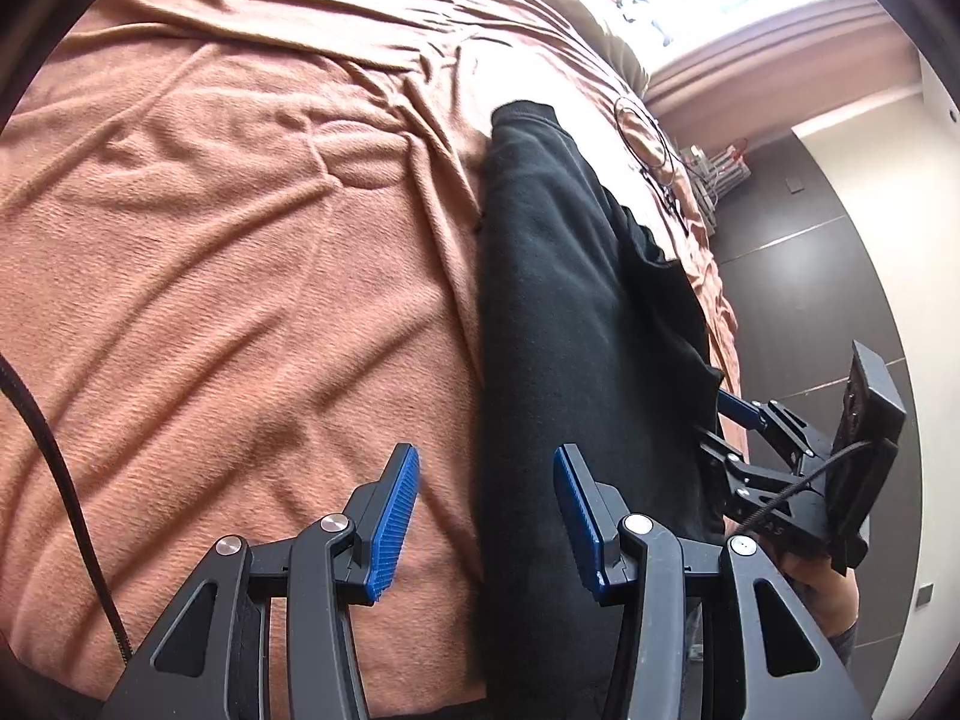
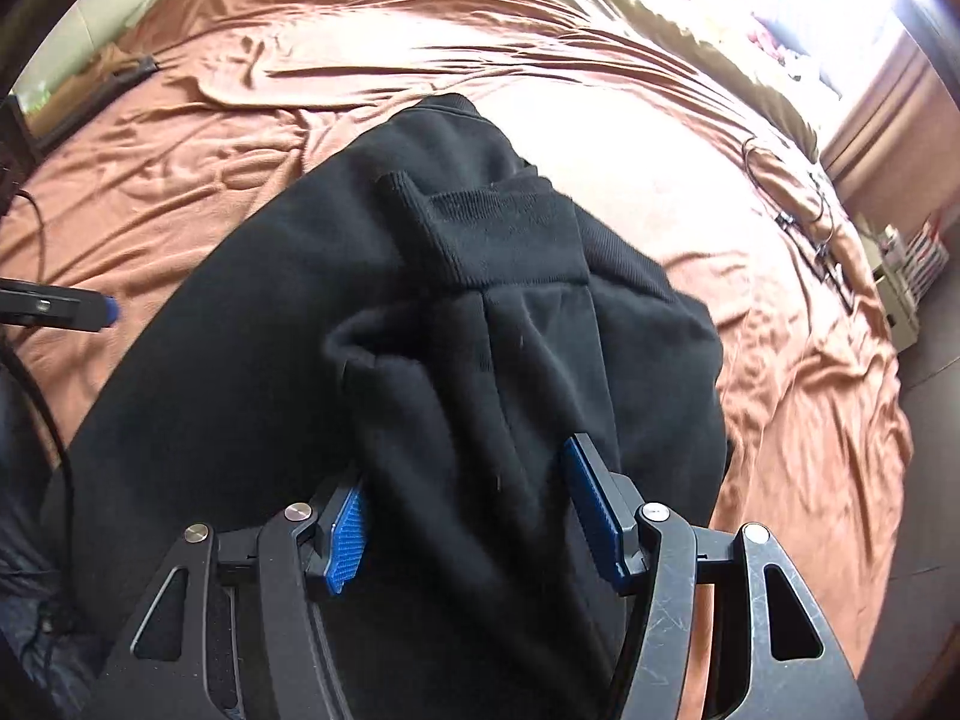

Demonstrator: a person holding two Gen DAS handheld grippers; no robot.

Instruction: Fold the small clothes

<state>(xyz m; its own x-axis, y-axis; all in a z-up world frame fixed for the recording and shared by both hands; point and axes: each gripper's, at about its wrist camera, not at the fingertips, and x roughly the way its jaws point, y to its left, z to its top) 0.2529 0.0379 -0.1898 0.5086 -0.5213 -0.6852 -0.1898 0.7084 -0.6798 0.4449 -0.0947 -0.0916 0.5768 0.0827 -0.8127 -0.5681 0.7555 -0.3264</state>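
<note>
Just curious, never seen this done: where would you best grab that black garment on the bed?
Probably the ribbed cuff of the black garment. It lies on top as a thick, flat band with a clear free edge facing away, so a gripper coming down from above and closing across that edge should catch it cleanly.

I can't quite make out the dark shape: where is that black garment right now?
The black garment lies on the brown bedsheet, near the bed's right edge in the left wrist view, with the open left gripper over its left border and the right gripper astride it.
</note>
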